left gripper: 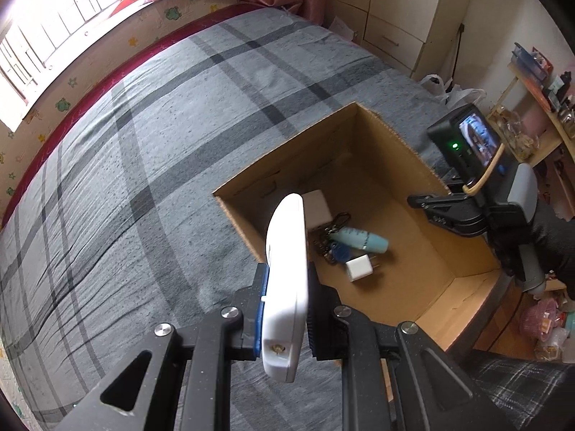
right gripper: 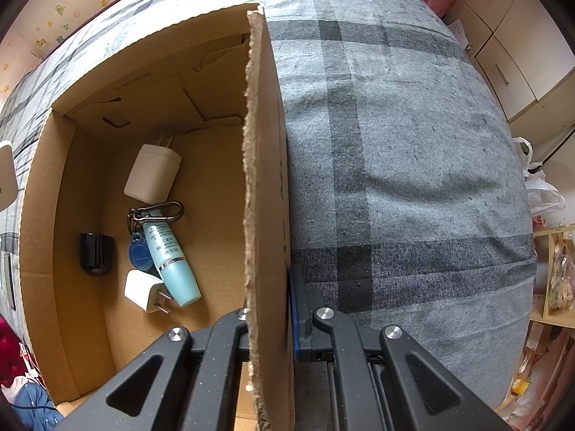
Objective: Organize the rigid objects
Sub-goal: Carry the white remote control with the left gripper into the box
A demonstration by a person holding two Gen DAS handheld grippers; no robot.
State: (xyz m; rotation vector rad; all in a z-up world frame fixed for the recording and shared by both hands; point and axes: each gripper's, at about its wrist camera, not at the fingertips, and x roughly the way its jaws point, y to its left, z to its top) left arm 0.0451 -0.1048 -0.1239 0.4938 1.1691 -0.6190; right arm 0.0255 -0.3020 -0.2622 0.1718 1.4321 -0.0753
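Observation:
My left gripper (left gripper: 285, 309) is shut on a flat white device (left gripper: 287, 280), held upright above the near left corner of an open cardboard box (left gripper: 463, 287) on the bed. My right gripper (right gripper: 267, 318) is shut on the box's right wall (right gripper: 264, 165); it also shows in the left wrist view (left gripper: 452, 212). Inside the box lie a white charger (right gripper: 152, 176), a teal tube (right gripper: 172, 262), a carabiner with a blue key fob (right gripper: 138, 251), a small white plug (right gripper: 145, 289) and a black object (right gripper: 96, 254).
The box sits on a grey plaid bedspread (left gripper: 125, 179). A window is at the far left, a red curtain and cream wardrobe (left gripper: 402, 18) beyond the bed. Cluttered wooden shelves (left gripper: 539, 107) and plastic bags stand at the right.

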